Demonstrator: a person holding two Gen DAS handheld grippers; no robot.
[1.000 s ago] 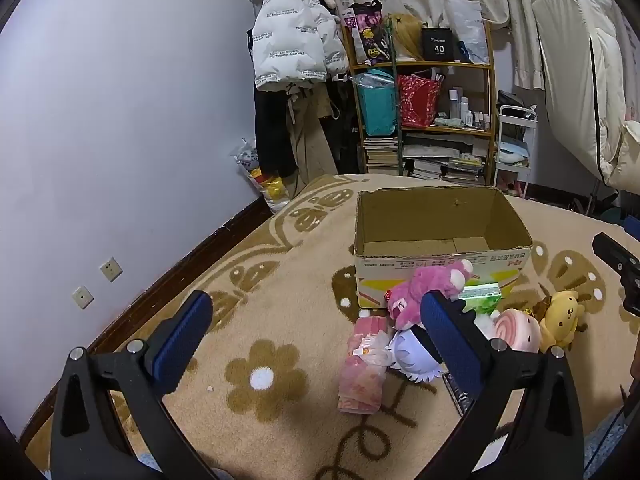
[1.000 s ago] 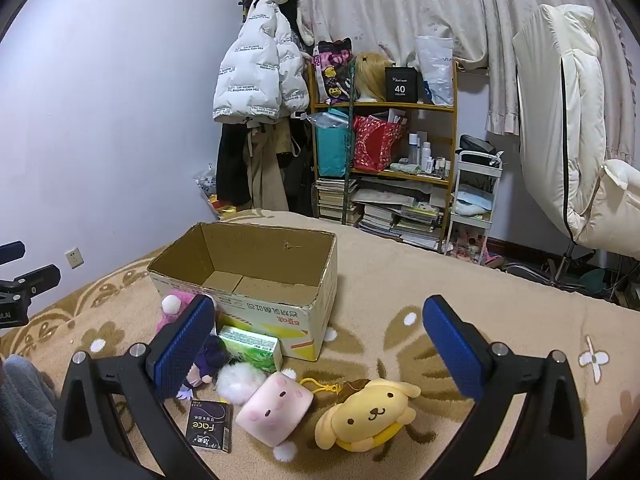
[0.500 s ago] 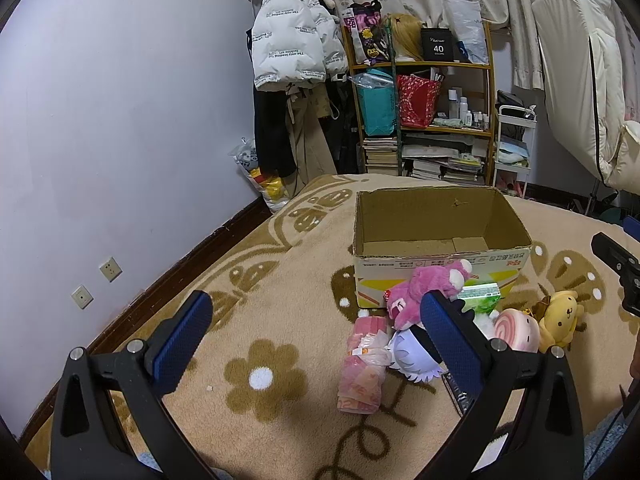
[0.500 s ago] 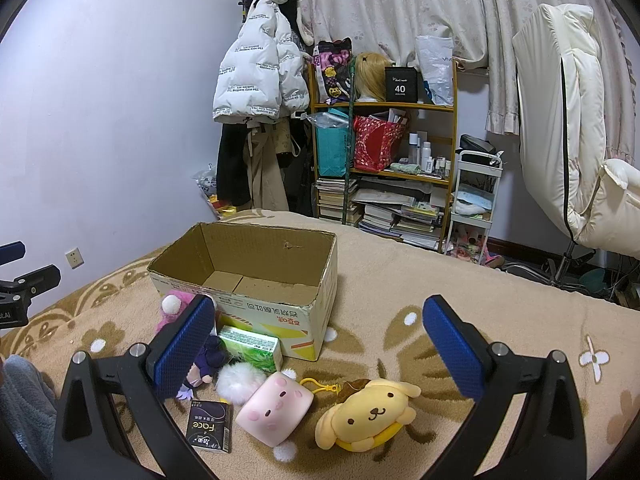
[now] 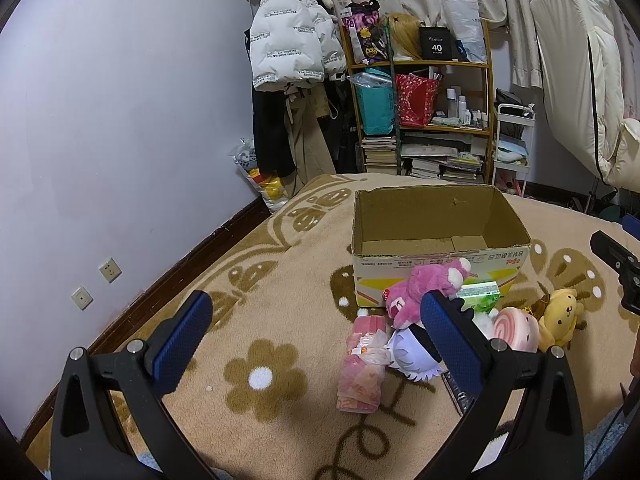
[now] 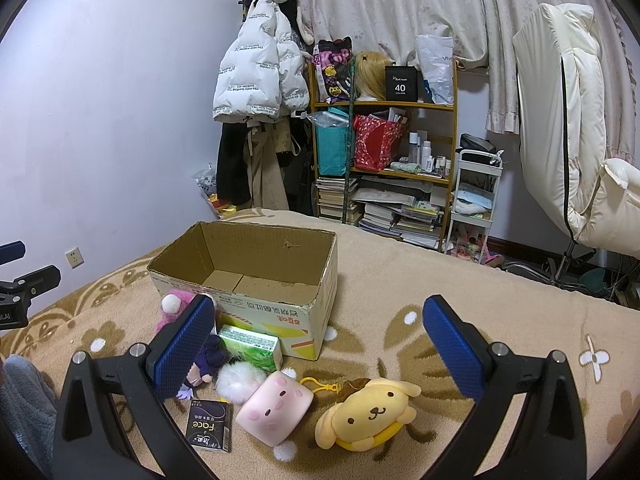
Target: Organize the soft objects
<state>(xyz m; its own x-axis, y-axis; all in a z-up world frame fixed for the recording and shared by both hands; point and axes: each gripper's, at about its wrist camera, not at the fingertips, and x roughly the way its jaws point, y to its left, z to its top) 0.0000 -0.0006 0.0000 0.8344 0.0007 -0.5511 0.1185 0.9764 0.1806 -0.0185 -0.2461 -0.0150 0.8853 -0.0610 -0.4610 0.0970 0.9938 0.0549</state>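
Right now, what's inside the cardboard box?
Nothing visible inside the cardboard box: only its bare bottom flaps show in both wrist views. The near wall hides the floor strip just behind it. The toys, such as the yellow dog plush, lie outside on the blanket.

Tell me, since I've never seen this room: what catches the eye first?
An open cardboard box sits empty on the brown flowered blanket, with soft toys heaped at its front: a yellow dog plush, a pink pig roll and a magenta bear. Both grippers, left and right, hang open above them.
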